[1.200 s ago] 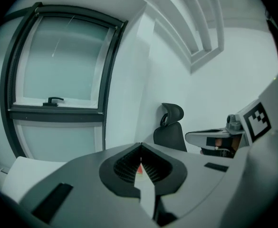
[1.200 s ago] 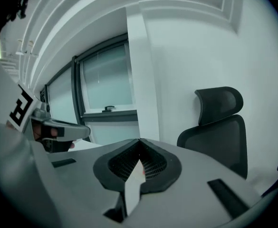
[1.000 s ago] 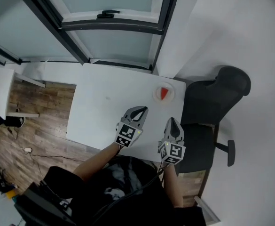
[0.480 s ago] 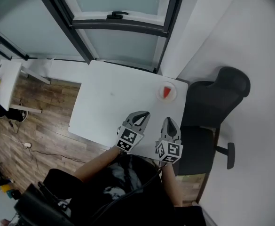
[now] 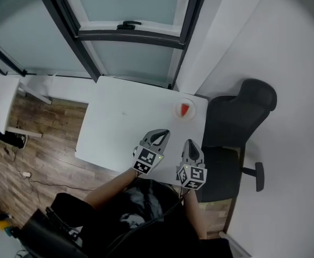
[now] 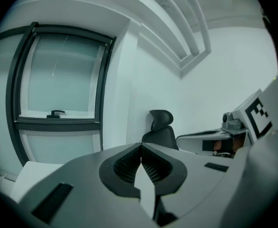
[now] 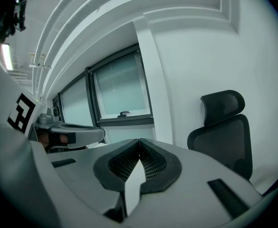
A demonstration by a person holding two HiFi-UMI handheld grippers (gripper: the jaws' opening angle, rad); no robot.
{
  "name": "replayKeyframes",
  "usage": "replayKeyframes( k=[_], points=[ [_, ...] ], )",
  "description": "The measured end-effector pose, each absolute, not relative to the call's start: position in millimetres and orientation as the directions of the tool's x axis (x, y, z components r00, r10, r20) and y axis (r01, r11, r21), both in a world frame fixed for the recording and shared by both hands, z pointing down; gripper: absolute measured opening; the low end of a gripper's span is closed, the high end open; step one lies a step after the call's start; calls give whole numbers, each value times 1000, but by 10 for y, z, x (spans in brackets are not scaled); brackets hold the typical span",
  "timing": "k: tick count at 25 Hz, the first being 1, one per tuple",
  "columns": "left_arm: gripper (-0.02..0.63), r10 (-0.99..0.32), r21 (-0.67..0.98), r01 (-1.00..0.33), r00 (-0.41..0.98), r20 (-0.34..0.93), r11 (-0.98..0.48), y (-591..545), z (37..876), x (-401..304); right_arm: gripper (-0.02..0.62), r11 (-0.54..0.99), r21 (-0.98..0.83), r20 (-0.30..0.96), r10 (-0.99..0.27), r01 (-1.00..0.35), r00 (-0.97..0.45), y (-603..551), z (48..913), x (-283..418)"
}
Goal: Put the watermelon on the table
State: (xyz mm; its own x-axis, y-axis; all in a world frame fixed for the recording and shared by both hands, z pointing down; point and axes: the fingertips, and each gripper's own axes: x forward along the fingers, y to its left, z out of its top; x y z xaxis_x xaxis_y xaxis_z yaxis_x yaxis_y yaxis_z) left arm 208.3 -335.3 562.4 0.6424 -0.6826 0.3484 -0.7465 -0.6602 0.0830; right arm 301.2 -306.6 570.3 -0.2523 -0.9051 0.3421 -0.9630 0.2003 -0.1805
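A red watermelon wedge (image 5: 184, 109) lies on a small white plate (image 5: 177, 112) at the far right corner of the white table (image 5: 119, 128). My left gripper (image 5: 158, 135) hovers over the table's near edge, its jaws shut with nothing between them. Just to its right, my right gripper (image 5: 190, 143) is also shut and empty. Both point towards the plate and stay well short of it. In the left gripper view the jaw tips (image 6: 141, 145) meet, and in the right gripper view the tips (image 7: 139, 139) meet too. Neither gripper view shows the watermelon.
A black office chair (image 5: 241, 114) stands against the table's right side, also seen as the chair (image 7: 222, 122). A dark-framed window (image 5: 130, 26) rises behind the table. A small white side table (image 5: 0, 98) stands at the far left on the wooden floor (image 5: 44, 138).
Both grippers have drawn back slightly towards the table's near edge, still shut. The head view has shifted a little. The watermelon and plate have not moved.
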Motion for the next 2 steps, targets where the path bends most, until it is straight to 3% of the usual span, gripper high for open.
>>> replayKeyframes(
  k=[2],
  points=[
    [5,-681,78,-743,646,344,-665,-3367,5596,2051,11,176,-187,344,-910,-967,-232,-2996,5706,3012]
  ],
)
